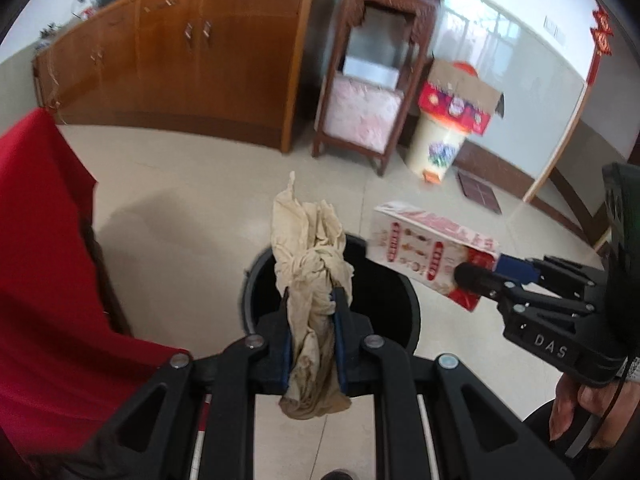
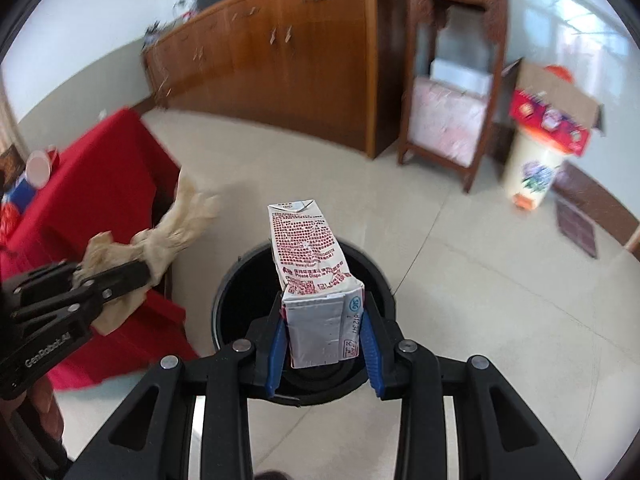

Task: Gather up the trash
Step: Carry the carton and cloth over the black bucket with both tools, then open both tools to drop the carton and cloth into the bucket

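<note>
My left gripper (image 1: 313, 300) is shut on a crumpled beige tissue (image 1: 310, 248), which hangs over the mouth of a round black trash bin (image 1: 404, 312) on the floor. My right gripper (image 2: 323, 300) is shut on a white and red milk carton (image 2: 310, 252), held lengthwise above the same bin (image 2: 228, 300). In the left wrist view the carton (image 1: 424, 252) and the right gripper (image 1: 486, 274) come in from the right, beside the bin's rim. In the right wrist view the left gripper (image 2: 142, 270) with the tissue (image 2: 176, 224) shows at the left.
A table under a red cloth (image 1: 44, 260) stands close to the bin's left. Farther back stand a wooden cabinet (image 1: 192, 60), a dark wooden stand (image 1: 372, 80) and a cream bucket (image 1: 436, 148) topped by a red cardboard box (image 1: 460, 100). The floor is pale tile.
</note>
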The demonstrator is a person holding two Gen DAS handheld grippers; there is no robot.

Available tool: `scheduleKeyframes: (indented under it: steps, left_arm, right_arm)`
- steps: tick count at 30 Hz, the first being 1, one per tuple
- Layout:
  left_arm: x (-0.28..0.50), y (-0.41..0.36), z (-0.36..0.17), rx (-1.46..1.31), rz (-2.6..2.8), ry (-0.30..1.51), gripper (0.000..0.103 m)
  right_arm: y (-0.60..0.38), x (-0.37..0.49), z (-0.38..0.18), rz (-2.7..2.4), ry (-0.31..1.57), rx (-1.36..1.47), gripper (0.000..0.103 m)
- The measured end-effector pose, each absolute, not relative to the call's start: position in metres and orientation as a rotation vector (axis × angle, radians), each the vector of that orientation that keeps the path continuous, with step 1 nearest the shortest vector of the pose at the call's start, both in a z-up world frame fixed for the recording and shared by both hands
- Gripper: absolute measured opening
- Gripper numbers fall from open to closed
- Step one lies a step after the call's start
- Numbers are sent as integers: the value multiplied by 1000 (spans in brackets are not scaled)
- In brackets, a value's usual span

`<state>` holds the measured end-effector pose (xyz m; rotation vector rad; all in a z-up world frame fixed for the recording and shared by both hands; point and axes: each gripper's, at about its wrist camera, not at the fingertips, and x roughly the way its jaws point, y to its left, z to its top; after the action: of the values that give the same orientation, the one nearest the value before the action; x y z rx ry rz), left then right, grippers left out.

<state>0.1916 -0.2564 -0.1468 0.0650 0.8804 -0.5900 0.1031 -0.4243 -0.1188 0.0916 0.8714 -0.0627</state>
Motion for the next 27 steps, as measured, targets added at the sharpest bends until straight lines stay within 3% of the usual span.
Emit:
scheduleKeyframes:
  steps: [3,4,5,6,7,8,10,13,15,27]
  left_arm:
    - [202,-268,-169,72,-601,943,21]
    - [206,-270,-174,58,-599,958,30]
    - [209,-269,-179,58,-562,968,55]
    - [211,-266,-180,63,-520,966,68]
    - [211,-262,-180,56,-484,952,79]
    - [210,-255,-176,49,-450,927,80]
    - [206,-246,-171,68,-406,904,83]
    - [197,-231,-159,87,-360,861,87]
    - [189,-221,-148,85,-329,834,92]
    - [187,-198,-113,94,-271,732,103]
  right_arm:
    - [-437,118,-145,-7,929,92,36]
    - [-441,123,-155,5,947,91,36]
    - [-445,129,-164,19,967,90,36]
    - [-448,135,-176,19,997,87,39]
    - [-452,139,-183,7,1010,90,58]
    - [-457,141,-191,-12,1022,104,75]
    - [-463,144,-195,-41,1021,120,83]
    - [-464,144,-192,-74,1005,128,87]
    - [-465,143,-187,-95,993,134,101]
    - [-431,123,-135,-141,880,110,103]
